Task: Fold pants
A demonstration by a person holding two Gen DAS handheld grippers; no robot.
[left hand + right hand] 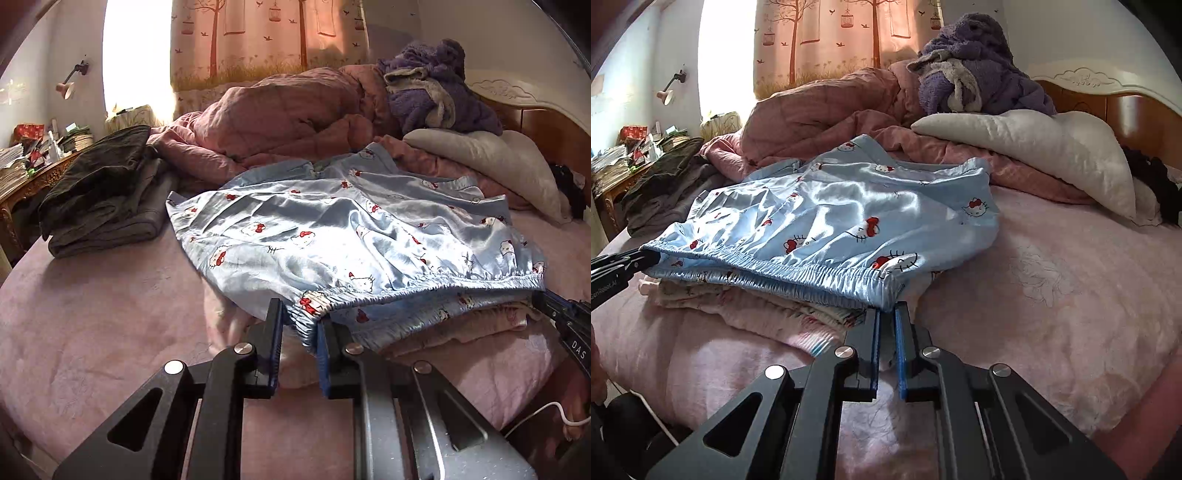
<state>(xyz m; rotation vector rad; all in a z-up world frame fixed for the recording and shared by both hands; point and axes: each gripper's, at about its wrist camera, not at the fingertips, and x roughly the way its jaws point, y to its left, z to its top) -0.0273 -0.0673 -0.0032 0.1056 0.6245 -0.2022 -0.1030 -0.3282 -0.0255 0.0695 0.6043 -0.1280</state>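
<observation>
Light blue satin pants with a red-bow cat print lie folded on the pink bed, elastic waistband toward me. They also show in the right wrist view. My left gripper is shut on the waistband's left corner, the fabric bunched between its blue pads. My right gripper is shut on the waistband's right corner. Each gripper shows in the other view, at the far right and at the far left. The pants rest on a folded pale pink garment.
A stack of folded dark clothes lies at the left of the bed. A rumpled pink quilt, a purple fleece and a grey pillow lie behind. A cluttered desk stands at the far left. A wooden headboard stands at right.
</observation>
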